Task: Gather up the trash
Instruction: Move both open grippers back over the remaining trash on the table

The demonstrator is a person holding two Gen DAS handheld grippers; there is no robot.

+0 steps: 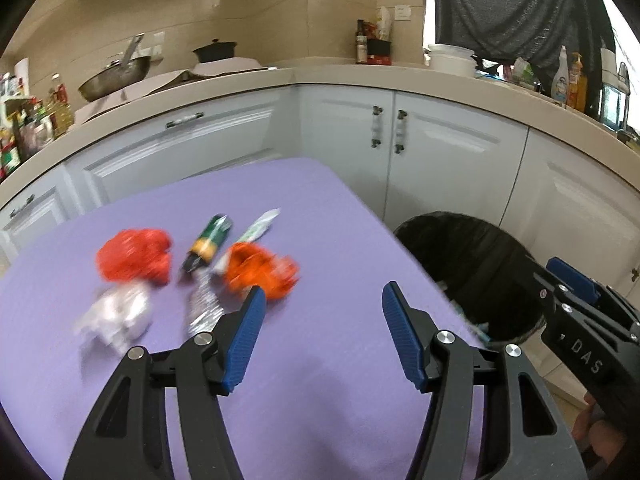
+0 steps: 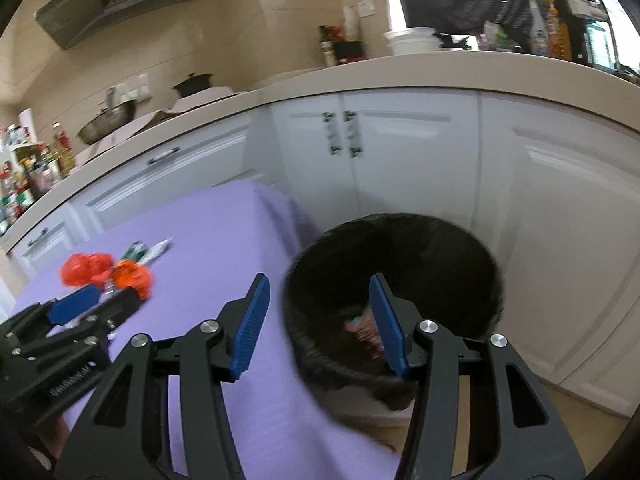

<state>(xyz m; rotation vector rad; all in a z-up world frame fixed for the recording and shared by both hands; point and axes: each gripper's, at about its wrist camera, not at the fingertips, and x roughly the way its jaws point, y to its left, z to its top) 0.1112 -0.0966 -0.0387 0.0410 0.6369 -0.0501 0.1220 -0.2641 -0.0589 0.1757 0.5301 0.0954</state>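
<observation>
Trash lies on the purple table [image 1: 312, 216]: a red crumpled wrapper [image 1: 134, 254], an orange wrapper [image 1: 260, 270], a green packet [image 1: 208, 242], a white-green tube [image 1: 256, 230], a white crumpled wrapper [image 1: 116, 316] and a silvery foil piece [image 1: 202, 304]. My left gripper [image 1: 322, 300] is open and empty, just right of the orange wrapper. My right gripper [image 2: 316, 284] is open and empty over the rim of the black-lined bin [image 2: 432, 248]. A colourful wrapper [image 2: 362, 326] lies inside the bin. The right gripper shows in the left wrist view [image 1: 576, 292].
White cabinets [image 1: 440, 148] and a beige countertop [image 1: 320, 72] curve behind the table. A wok [image 1: 114, 78], a black pot [image 1: 216, 50], bottles [image 1: 568, 80] and a white bowl [image 1: 450, 58] stand on it. The bin [image 1: 472, 264] stands at the table's right edge.
</observation>
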